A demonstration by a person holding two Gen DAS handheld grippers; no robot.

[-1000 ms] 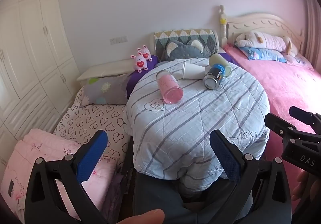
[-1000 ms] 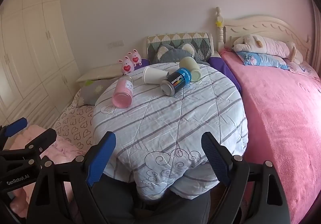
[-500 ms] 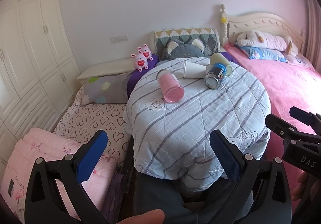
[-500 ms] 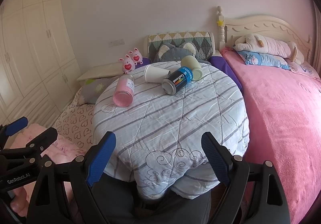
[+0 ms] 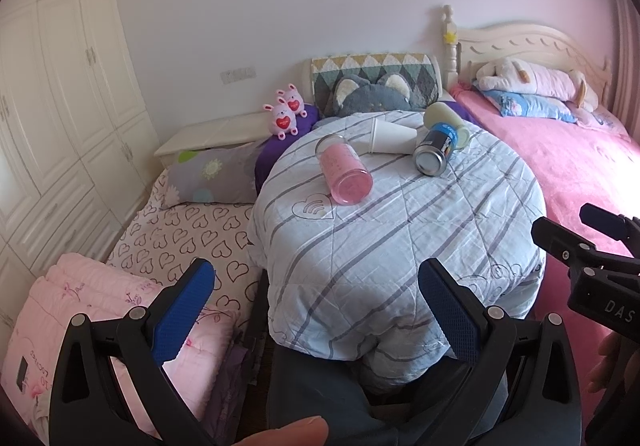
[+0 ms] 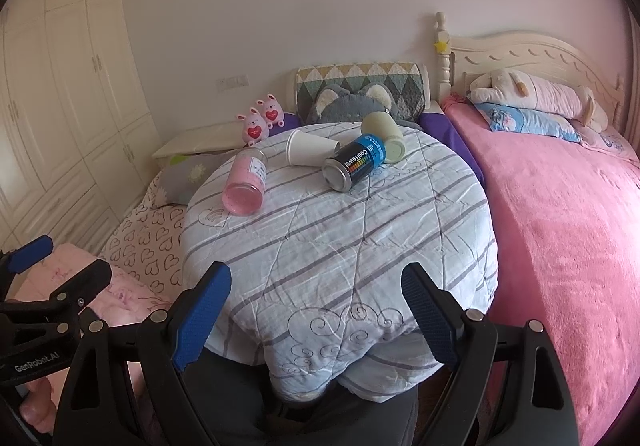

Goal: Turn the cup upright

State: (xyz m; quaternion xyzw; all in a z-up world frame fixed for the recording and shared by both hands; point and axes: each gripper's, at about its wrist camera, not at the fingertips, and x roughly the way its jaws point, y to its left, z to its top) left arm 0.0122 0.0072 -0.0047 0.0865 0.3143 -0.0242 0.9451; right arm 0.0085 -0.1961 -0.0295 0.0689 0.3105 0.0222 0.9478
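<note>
At the far left of both views stands a tall cream wardrobe. Low in the left wrist view the left gripper has its blue pads spread wide with nothing between them, over the near edge of the round table draped in a striped quilt. On the table's far side, just above frame centre, four things lie on their sides. Leftmost is a pink jar. Next comes the white paper cup, mouth turned left. Then a blue-and-black can lies against a pale green cup. In the right wrist view the same row reads pink jar, paper cup, can, green cup. The right gripper is likewise splayed and empty, at the lower middle. A pink bed fills the right side.
</note>
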